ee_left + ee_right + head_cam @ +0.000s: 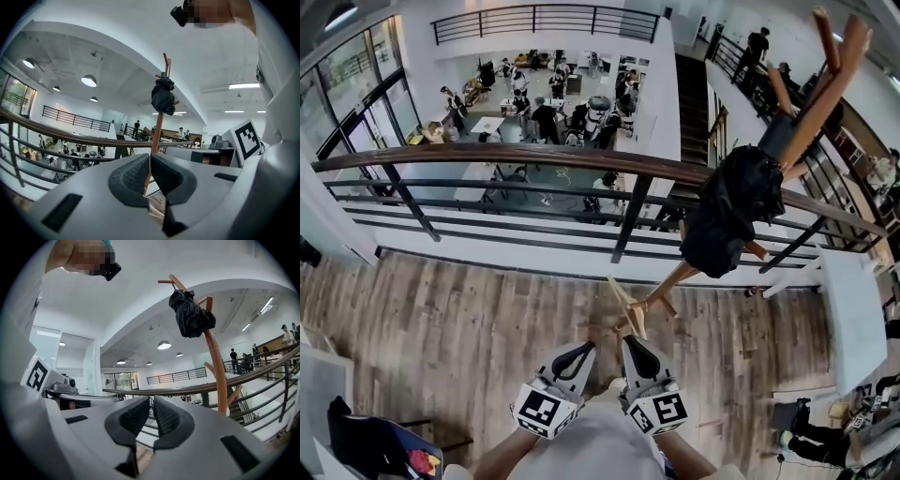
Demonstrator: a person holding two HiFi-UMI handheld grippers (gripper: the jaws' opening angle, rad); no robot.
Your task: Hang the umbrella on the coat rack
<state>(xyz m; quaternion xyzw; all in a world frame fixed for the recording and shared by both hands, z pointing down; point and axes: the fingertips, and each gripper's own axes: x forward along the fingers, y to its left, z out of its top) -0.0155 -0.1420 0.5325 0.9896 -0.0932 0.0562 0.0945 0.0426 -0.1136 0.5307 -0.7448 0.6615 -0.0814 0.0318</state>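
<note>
Pegs near the top of the tall brown wooden coat rack (830,89) carry the black folded fabric umbrella (731,211), which hangs bunched against the pole just below the upper prongs. In the left gripper view the umbrella (163,96) sits high on the rack's slim pole (157,131), and the right gripper view shows the umbrella (190,315) draped from a curved peg of the rack (216,362). The rack stands on the grey-brown wood-plank floor (441,309), just in front of the balcony railing with its wooden top rail and dark metal bars (534,155). Beyond the railing a lower hall with people and desks is visible.

Both grippers are low in the head view, close to the person's body and well apart from the umbrella. The left gripper (581,352) has its dark ribbed jaws closed together with nothing held; in its own view the left gripper (150,157) shows the pads meeting, with the rack's pole only in the background behind them. The right gripper (633,345) is likewise closed and empty; in its view (152,399) only a thin slit remains between the pads.
</note>
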